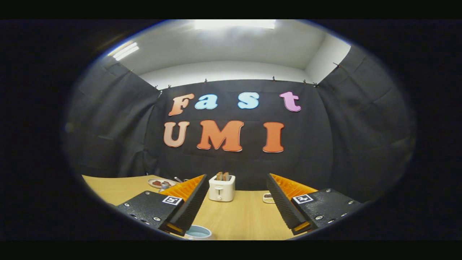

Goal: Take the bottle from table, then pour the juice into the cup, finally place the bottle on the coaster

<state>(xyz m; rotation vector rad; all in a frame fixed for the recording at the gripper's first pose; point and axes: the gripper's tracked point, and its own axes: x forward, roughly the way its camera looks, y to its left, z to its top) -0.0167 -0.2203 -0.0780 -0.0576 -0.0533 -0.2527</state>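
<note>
My gripper is open above the wooden table, with nothing between its fingers. A pale blue cup sits low, just beside the base of the left finger and partly hidden by it. Close to the inner side of the right finger lies a small flat piece with a dark pattern, perhaps the coaster. A small grey-blue thing peeks over the left finger's outer side; I cannot tell what it is.
A white toaster with two slices of bread stands on the table beyond the fingertips, near the back wall. A plate with something red on it lies at the back left, behind the left finger.
</note>
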